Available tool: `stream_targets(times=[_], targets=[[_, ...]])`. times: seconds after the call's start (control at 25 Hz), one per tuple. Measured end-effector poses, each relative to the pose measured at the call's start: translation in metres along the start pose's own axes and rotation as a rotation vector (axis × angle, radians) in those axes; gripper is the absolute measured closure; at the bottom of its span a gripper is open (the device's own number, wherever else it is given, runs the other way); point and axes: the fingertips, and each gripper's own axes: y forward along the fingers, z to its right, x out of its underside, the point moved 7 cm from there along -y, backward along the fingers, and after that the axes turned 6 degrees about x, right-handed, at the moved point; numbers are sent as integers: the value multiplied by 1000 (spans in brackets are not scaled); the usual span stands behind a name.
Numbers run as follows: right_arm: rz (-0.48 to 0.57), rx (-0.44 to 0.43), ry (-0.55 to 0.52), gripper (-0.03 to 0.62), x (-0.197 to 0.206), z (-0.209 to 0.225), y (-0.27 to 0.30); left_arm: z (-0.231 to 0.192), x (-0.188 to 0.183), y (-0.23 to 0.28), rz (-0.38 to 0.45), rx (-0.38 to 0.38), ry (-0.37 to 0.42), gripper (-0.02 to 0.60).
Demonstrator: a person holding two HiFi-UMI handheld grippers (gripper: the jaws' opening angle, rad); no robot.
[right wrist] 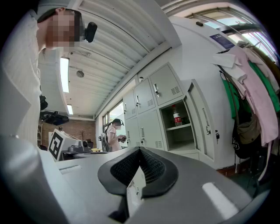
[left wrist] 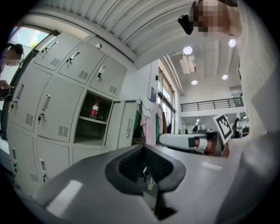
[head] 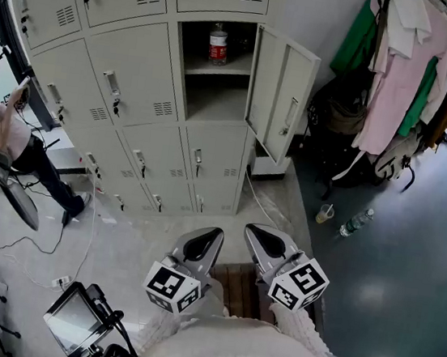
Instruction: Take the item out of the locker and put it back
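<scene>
Bottle point(head: 218, 44) | on open locker point(head: 217, 103) shelf | clothes rack point(head: 399, 82) right | grey floor point(head: 408, 263)

Locker point(head: 138, 81): painted sheet metal, showing a smooth, matt, pale-grey finish.
Bottle point(head: 217, 44): clear plastic, looking glossy.
Floor point(head: 408, 263): dark and smooth, reflecting the lamps with a gloss.
Left tongs point(head: 209, 237), right tongs point(head: 258, 235): smooth grey plastic shells catching highlights; black pads point(right wrist: 124, 168) looking matt and finely ribbed.
Clothes point(head: 400, 74): soft cloth, hanging matt.
</scene>
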Motion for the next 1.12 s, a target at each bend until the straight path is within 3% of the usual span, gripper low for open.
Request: stream_targets(times=[0.4,0.76,0.92,1.12], targets=[[-48,-35,17,595,20,19,24,-26,9,23,-25,-4,-4,574],[-10,44,-1,595,3,79,99,-96,1,77,-9,-5,-17,574],[-17,-2,1,596,-8,88,144,-137,-12,103,7,3,-31,574],[42,-25,-6,596,-24,103,197,-189,-33,130,23,5,13,574]])
